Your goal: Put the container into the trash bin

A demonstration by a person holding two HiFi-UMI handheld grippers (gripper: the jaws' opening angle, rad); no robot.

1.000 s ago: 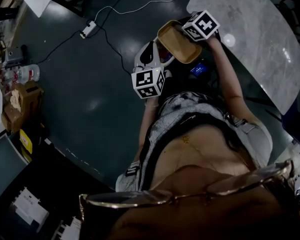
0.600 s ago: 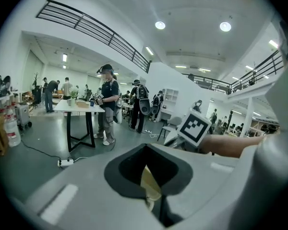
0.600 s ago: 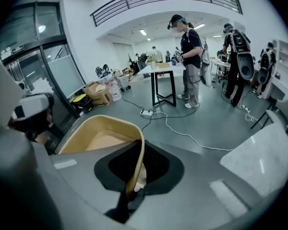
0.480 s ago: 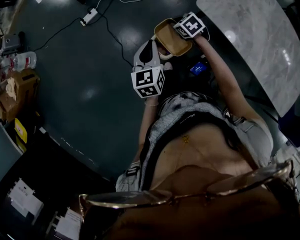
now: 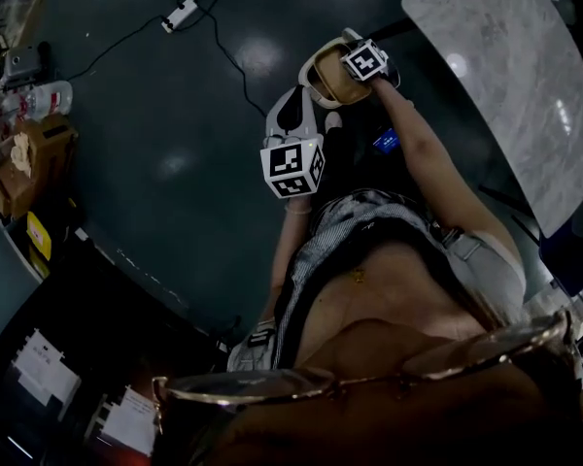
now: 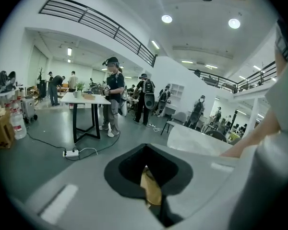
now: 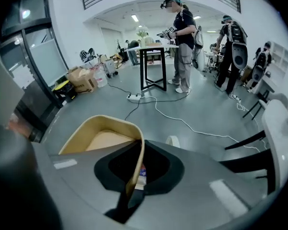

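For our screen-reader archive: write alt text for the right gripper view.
The right gripper is shut on the wall of a tan, open container, above a grey floor. Beyond it, a white power strip and cable lie in front of a black-legged table, beside which a person stands.

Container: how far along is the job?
Done: container picked up. In hand: right gripper shut on its rim; a tan edge sits in the left gripper too. Left: drop it in the bin, which I can't make out.
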